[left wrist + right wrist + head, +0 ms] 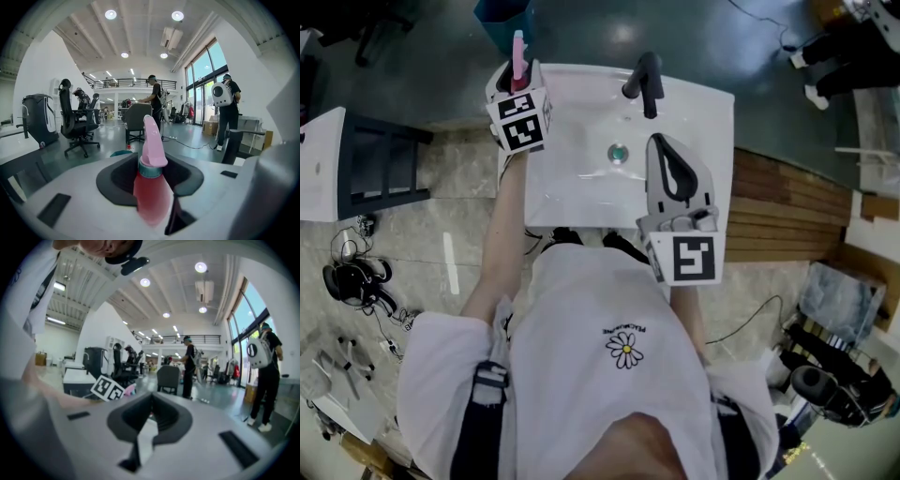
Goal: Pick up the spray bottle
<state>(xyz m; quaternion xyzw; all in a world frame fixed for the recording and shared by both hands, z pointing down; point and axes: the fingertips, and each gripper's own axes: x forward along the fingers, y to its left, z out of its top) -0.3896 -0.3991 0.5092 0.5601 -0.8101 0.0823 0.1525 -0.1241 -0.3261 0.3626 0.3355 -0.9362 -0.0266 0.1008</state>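
A spray bottle [518, 52] with a pink trigger head, teal collar and red body stands upright at the back left corner of the white sink [581, 187]. My left gripper [518, 80] has its white jaws on either side of it. In the left gripper view the bottle [151, 192] fills the gap between the jaws, and the left gripper [150, 161] is shut on its body. My right gripper [659, 141] hovers over the right side of the basin. Its tips meet with nothing held, as the right gripper view also shows of this gripper [152, 397].
A black faucet [645, 80] rises at the sink's back edge and a drain [619, 153] sits mid-basin. A blue bin [502, 19] stands behind the sink, a dark rack [384, 159] to its left and wooden slats [787, 206] to its right. Office chairs [77, 122] and people stand beyond.
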